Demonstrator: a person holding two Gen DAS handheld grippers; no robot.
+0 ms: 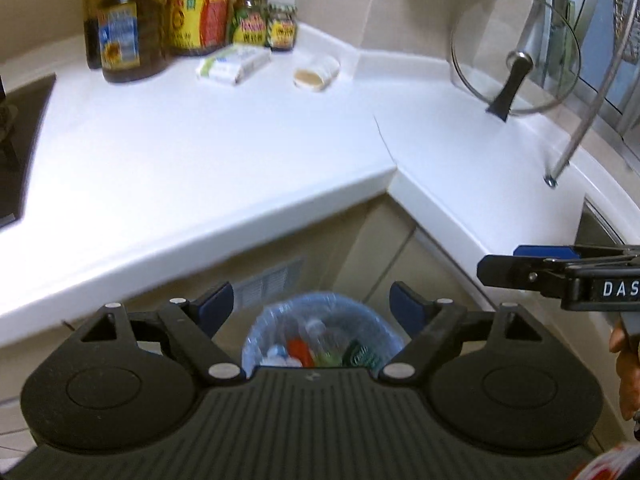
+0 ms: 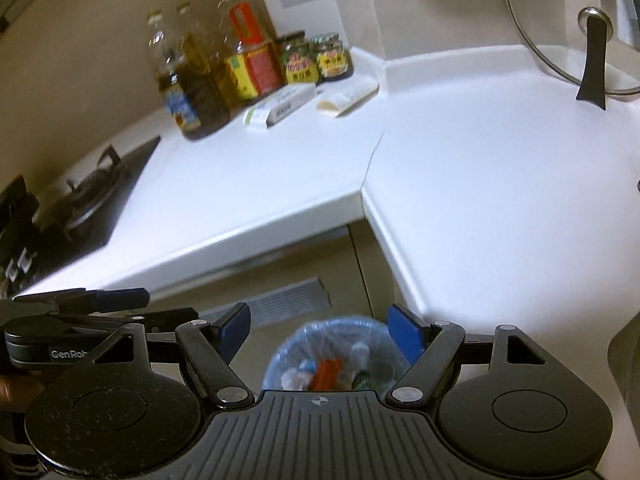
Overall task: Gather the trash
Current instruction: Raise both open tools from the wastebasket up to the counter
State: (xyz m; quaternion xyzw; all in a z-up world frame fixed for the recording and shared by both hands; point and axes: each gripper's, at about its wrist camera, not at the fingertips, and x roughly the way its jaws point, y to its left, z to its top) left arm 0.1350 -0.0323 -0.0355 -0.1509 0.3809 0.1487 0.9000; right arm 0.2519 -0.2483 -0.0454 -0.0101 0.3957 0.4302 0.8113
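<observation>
A trash bin lined with a clear blue bag stands on the floor below the counter corner; it also shows in the right wrist view. It holds bottles and wrappers, red, green and white. My left gripper is open and empty, held above the bin. My right gripper is open and empty, also above the bin. The right gripper shows side-on at the right of the left wrist view. The left gripper shows at the left of the right wrist view.
A white L-shaped counter carries oil bottles, sauce jars, a white packet and a small wrapped item at the back corner. A glass pot lid leans at the right. A gas hob lies at the left.
</observation>
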